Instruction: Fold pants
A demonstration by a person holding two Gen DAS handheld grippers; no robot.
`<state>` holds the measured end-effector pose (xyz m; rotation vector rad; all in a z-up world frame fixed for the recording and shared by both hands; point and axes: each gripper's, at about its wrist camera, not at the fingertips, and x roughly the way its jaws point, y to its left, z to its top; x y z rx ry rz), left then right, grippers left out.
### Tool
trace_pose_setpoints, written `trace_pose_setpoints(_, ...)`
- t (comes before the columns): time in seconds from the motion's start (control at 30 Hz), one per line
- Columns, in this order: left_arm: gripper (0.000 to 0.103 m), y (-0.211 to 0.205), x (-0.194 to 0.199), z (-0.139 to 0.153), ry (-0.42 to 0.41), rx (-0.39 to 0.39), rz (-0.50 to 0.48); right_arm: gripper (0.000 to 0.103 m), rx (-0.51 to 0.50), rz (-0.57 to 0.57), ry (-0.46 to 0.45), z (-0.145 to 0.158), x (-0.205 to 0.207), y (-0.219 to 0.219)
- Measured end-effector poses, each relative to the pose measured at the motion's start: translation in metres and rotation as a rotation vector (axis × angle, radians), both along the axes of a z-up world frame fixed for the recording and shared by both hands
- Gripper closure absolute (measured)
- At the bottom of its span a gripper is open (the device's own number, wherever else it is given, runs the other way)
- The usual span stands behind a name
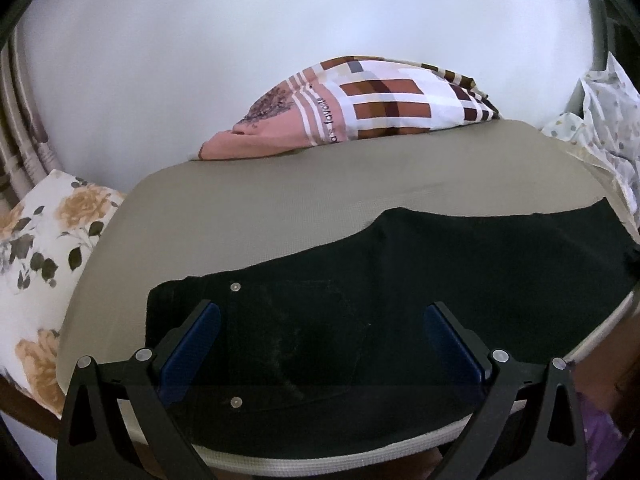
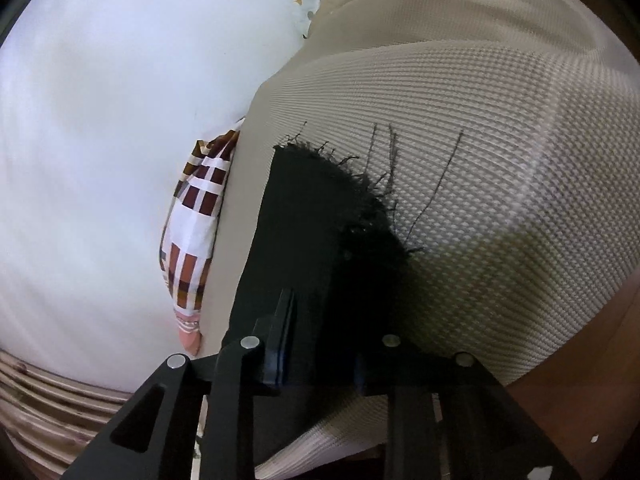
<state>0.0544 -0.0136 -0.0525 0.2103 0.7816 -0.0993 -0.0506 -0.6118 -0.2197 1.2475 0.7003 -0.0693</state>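
While your left gripper [image 1: 322,344] hangs with its blue-padded fingers [image 1: 192,354] spread wide over the waist end of the black pants [image 1: 420,280], its camera gives you the broad picture that the other lacks. Starting at the left of that view, a floral pillow [image 1: 40,256] lies just off the edge of the beige mat [image 1: 280,200]. The pants lie flat on the mat, their long axis running from the waist at near left out toward the right edge of the frame. Two small metal rivets [image 1: 235,287] and the faint outline of a pocket show between the fingers, which hold nothing. A pink and brown checked cloth [image 1: 360,108] rests at the far edge of the mat against the white wall [image 1: 240,40], and a dotted white fabric [image 1: 604,120] is bunched at the far right.

Turn to the right wrist view and you get only the leg end, which the left view cuts off: the same checked cloth [image 2: 196,236] at left, then the pants [image 2: 304,240] with a frayed hem [image 2: 360,184] pointing away from the camera, loose threads trailing over the mat's waffle weave [image 2: 500,140]. Your right gripper [image 2: 320,344] has its fingers drawn close with black fabric lying between them, so it appears clamped on the leg near the hem.
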Motion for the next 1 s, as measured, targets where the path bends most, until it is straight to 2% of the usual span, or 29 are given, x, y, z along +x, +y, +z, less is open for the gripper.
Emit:
trace_pose_setpoints(0.03,0.002,0.001,0.001,-0.001,0.003,0.0,0.001,0.08,-0.011,0.002,0.004,0.001,0.001,0.001)
trace_pose_setpoints(0.1,0.002,0.002,0.001,-0.001,0.004,0.001,0.006,0.092,-0.051,0.011,0.032,0.004,0.004,0.003)
trace_pose_setpoints(0.2,0.002,0.004,0.002,-0.004,0.012,0.006,0.01,0.094,-0.05,0.012,0.041,0.002,0.005,0.002)
trace_pose_setpoints(0.47,0.002,0.006,0.005,-0.013,0.037,0.05,0.025,0.094,-0.068,0.017,0.05,0.006,0.006,0.003)
trace_pose_setpoints(0.6,0.002,0.017,0.007,-0.015,0.05,0.046,0.05,0.094,-0.053,0.014,0.034,0.01,0.009,0.005)
trace_pose_setpoints(1.0,0.002,0.034,0.009,-0.026,0.096,0.024,0.094,0.094,-0.062,0.128,-0.061,0.052,0.037,0.045)
